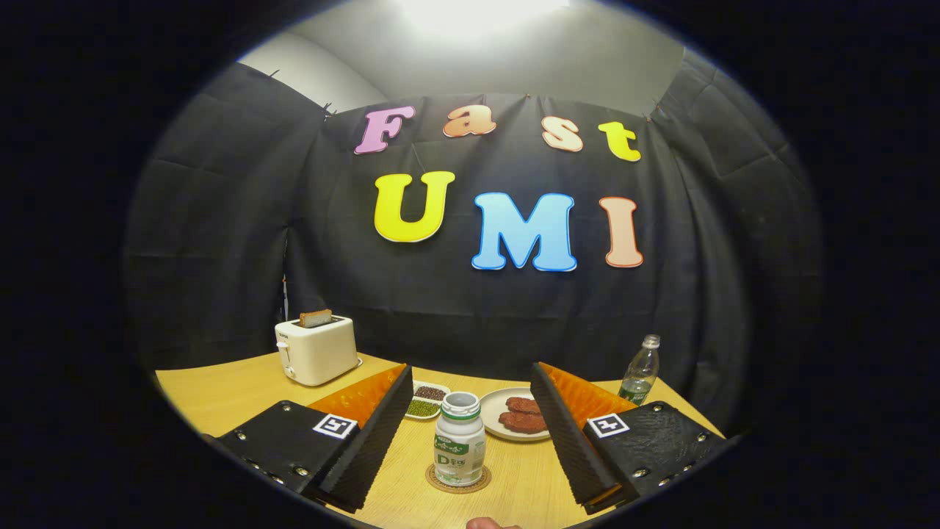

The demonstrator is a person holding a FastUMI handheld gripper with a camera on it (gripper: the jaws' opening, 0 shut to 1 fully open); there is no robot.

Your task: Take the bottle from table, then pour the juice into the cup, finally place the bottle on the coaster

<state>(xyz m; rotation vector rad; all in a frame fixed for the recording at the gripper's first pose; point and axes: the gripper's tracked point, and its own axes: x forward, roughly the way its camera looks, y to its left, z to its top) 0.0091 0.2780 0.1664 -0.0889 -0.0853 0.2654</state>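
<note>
A small white juice bottle [460, 441] with a green label and an open neck stands upright on a round brown coaster [459, 481] on the wooden table [220, 397]. My gripper [470, 433] is open, with one finger on each side of the bottle and a clear gap to both, so neither finger touches it. I see no cup.
Beyond the fingers lie a white plate [518, 415] with reddish food and a small two-part dish [427, 400] of seeds. A white toaster [317, 349] with toast stands at the back left and a clear water bottle [640, 371] at the back right. A fingertip [488, 523] shows at the table's near edge.
</note>
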